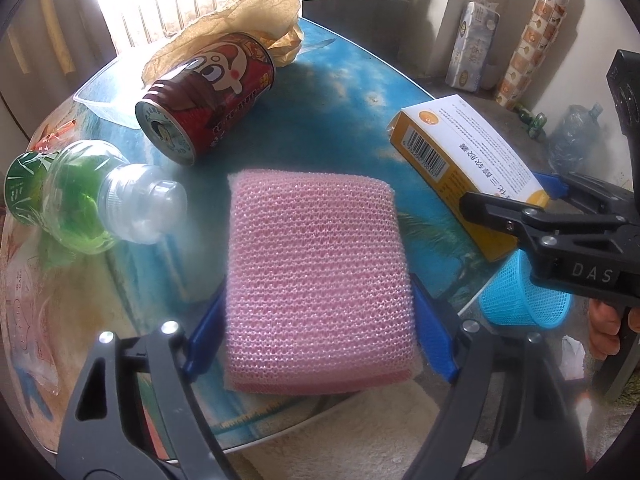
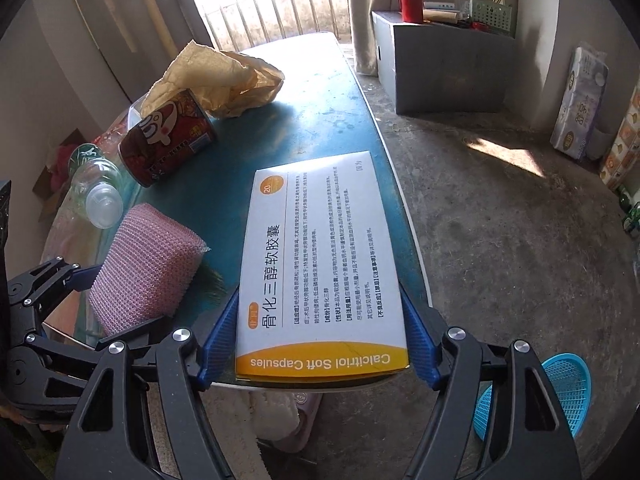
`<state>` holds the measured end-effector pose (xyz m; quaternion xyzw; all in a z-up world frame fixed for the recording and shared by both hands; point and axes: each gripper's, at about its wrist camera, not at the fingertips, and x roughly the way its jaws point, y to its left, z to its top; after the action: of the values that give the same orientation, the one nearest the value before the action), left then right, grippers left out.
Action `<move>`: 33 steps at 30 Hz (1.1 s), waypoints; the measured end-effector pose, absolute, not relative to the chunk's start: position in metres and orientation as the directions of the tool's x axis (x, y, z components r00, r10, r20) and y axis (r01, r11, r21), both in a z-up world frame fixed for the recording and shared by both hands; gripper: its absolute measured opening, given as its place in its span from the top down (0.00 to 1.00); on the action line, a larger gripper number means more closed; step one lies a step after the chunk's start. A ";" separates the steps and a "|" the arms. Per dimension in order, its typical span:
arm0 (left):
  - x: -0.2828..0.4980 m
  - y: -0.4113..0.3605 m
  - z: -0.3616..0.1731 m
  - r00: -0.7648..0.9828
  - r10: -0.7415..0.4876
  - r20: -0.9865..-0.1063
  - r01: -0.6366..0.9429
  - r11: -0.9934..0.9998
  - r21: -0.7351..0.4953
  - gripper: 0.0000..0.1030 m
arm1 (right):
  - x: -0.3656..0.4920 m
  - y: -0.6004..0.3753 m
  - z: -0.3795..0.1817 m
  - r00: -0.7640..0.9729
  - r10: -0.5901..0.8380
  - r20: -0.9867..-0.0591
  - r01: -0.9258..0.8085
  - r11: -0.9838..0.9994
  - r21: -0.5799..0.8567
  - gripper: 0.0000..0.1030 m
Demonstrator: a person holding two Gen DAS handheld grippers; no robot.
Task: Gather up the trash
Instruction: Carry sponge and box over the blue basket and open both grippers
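Both your tongs grip something at the table's (image 1: 352, 92) near edge: your left gripper (image 1: 320, 336) clamps the pink knitted-mesh scouring sponge (image 1: 316, 276), your right gripper (image 2: 322, 334) the white-and-orange cardboard capsule box (image 2: 320, 264). Only your right view shows the box's glossy printed top fully; only your left shows the lying red drink can's (image 1: 208, 96) metal end. Beside it lie a clear green-tinted plastic bottle (image 1: 88, 196) and crumpled tan paper (image 1: 244, 20). A blue plastic mesh basket (image 2: 560, 392) stands on the floor.

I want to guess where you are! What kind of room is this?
Probably a room in someone's home: a barred window, packs of toilet paper by the wall, and a red flask on a cabinet.
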<state>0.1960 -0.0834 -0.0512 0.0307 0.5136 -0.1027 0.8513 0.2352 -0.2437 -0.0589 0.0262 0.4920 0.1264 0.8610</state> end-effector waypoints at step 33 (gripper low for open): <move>0.145 -0.172 0.013 0.565 -0.260 -0.783 0.400 0.916 -0.016 0.25 | 0.115 -0.354 -0.028 0.642 0.198 -0.741 0.072 0.946 0.315 0.31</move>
<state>0.1447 -0.1721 0.0130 0.0820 0.4274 -0.1873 0.8807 0.1148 -0.3538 -0.0278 0.1602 0.4217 0.0353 0.8918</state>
